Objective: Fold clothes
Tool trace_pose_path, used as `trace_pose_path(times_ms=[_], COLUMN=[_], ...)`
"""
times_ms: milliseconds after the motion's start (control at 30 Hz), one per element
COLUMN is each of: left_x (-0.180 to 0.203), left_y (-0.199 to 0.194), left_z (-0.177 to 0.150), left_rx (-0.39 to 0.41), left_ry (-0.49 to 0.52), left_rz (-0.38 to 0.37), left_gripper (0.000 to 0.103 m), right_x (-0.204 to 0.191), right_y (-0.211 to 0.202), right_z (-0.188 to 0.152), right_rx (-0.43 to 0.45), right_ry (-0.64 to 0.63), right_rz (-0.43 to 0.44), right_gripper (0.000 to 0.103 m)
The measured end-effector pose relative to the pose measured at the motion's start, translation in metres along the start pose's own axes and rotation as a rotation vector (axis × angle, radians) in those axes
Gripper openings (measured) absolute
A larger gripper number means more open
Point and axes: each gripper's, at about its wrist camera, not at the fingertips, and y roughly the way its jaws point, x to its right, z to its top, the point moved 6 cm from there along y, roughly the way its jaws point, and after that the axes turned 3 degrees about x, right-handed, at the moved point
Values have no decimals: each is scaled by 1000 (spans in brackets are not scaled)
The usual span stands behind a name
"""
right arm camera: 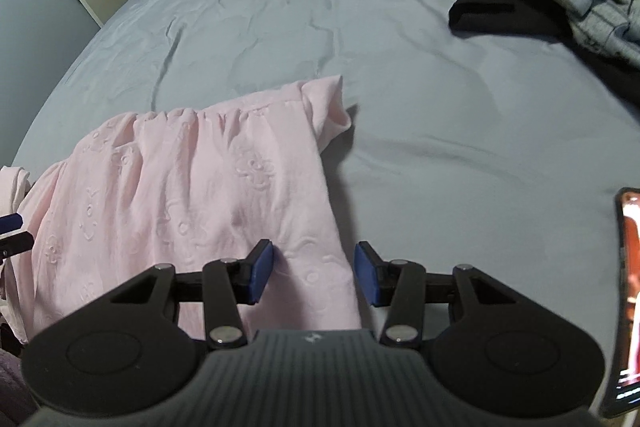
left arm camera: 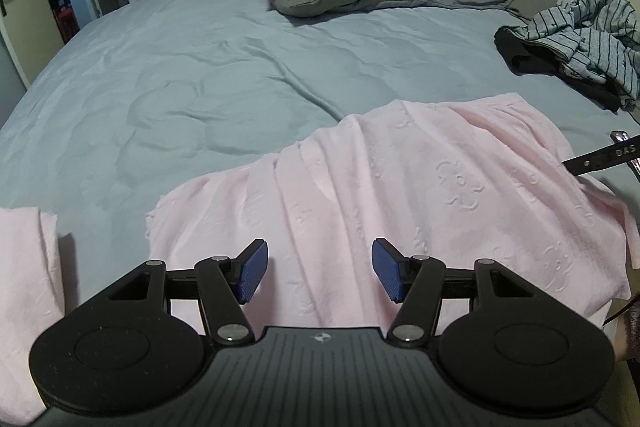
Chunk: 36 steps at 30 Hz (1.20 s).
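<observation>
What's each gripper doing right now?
Left gripper: open, holding nothing, over the pink garment.
Right gripper: open, holding nothing, jaws either side of the garment's near edge.

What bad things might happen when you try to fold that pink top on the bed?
1. Both jaws stand open over the pink top, so the right hand-held gripper might pinch only one layer near the edge and the fold could slip.
2. The top is already bunched and wrinkled, so creases may get folded in.
3. A lit phone lies close on the right of the bed; a wide swing could bump it.
</observation>
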Motion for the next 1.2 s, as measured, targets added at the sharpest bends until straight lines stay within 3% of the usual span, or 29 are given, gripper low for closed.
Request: trace_pose_path(times_ms=[433,700,767,867,1200], left_x=[12,13,13,12,12], left_y=[11,11,11,9,2], left_z=[0,-1,-1,-1,2], left_rx=[-27,-37,-37,-35,-17], left_ry=[37,40,41,36,30], left_rz=[-4,-3,-1,0,3], left_gripper=[56,56,56,56,56], right_x=[-18,-37,-40,-42,-52], right_y=[19,26,28,26,3], right_z=[-3,-7,-8,-7,-3], right_rx=[-38,-51,-51,-46,0], right_ry=[21,-34,-47,-34,-10], right_rz=[33,38,38,42,40], right_gripper=[50,41,29,22,17])
